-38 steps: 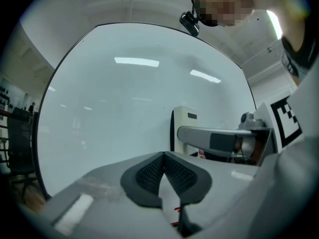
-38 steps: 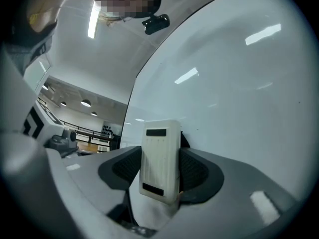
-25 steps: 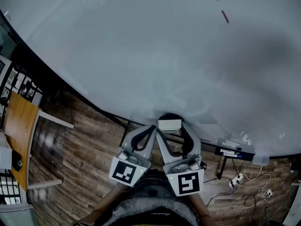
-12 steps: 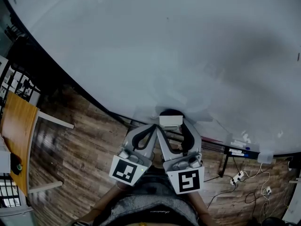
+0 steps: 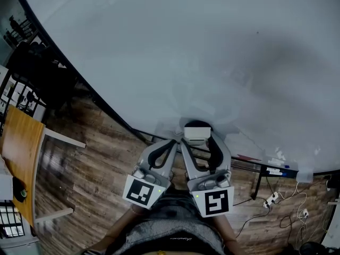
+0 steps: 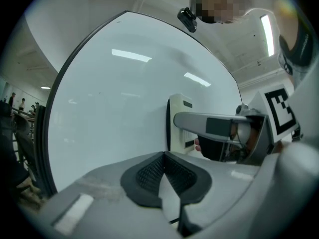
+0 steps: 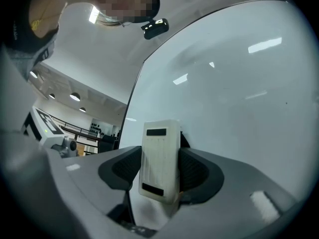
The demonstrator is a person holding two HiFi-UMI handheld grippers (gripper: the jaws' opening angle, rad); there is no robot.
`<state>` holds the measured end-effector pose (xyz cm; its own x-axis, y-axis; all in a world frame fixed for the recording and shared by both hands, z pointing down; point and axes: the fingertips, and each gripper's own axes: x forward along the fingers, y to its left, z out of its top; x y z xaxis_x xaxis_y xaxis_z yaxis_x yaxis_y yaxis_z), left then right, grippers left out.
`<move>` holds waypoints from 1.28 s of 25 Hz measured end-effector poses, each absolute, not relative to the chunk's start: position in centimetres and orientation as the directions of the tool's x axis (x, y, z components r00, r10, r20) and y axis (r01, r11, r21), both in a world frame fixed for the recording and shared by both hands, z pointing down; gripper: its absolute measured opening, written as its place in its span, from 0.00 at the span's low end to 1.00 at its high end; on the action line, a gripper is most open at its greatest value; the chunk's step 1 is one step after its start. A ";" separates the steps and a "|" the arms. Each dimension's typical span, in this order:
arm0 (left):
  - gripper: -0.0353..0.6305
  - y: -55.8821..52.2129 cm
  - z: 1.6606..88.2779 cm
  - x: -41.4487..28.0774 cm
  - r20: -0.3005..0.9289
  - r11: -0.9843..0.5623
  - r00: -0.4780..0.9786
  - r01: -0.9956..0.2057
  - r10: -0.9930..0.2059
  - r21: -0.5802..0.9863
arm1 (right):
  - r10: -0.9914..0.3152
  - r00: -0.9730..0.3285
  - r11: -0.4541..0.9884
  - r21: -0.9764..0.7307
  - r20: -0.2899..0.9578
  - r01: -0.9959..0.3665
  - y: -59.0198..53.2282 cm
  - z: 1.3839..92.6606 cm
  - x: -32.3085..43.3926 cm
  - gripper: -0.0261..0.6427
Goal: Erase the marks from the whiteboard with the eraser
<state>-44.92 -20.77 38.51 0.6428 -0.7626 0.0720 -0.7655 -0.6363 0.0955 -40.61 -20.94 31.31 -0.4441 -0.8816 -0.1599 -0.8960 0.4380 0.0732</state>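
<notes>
Lower centre-left, my left gripper (image 5: 174, 144) sits with jaws together, empty. Just right of it, my right gripper (image 5: 197, 138) clamps the eraser (image 5: 194, 132) at the whiteboard (image 5: 175, 47), which I judge nearly clean (one faint speck remains upper right).

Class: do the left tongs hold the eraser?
No: the eraser sits clamped in the right tongs; the left tongs are shut on nothing.
</notes>
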 end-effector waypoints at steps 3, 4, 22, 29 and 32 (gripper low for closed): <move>0.06 -20.9 38.5 -46.5 0.068 -0.630 0.636 -0.771 -0.768 0.095 | -0.881 -0.445 0.440 0.068 -0.158 -0.895 -21.2 31.4 -41.9 0.40; 0.06 -20.9 38.4 -47.1 0.067 -0.626 0.633 -0.774 -0.772 0.097 | -0.881 -0.447 0.443 0.062 -0.156 -0.894 -21.3 31.5 -42.4 0.40; 0.06 -21.1 37.9 -48.7 0.088 -0.565 0.574 -0.818 -0.814 0.108 | -0.841 -0.521 0.520 0.047 -0.148 -0.853 -22.1 31.2 -44.7 0.40; 0.06 -20.3 38.0 -49.4 0.103 -0.495 0.508 -0.860 -0.855 0.125 | -0.792 -0.598 0.595 0.064 -0.126 -0.801 -22.0 31.2 -45.8 0.40; 0.06 -20.4 38.1 -50.5 0.102 -0.474 0.487 -0.871 -0.867 0.129 | -0.786 -0.607 0.604 0.064 -0.116 -0.794 -22.2 31.3 -46.7 0.40</move>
<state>-50.48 -20.41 38.10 0.4873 -0.8673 0.1021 -0.8709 -0.4741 0.1291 -46.71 -22.22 31.27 -0.6070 -0.7862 -0.1160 -0.7945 0.6040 0.0636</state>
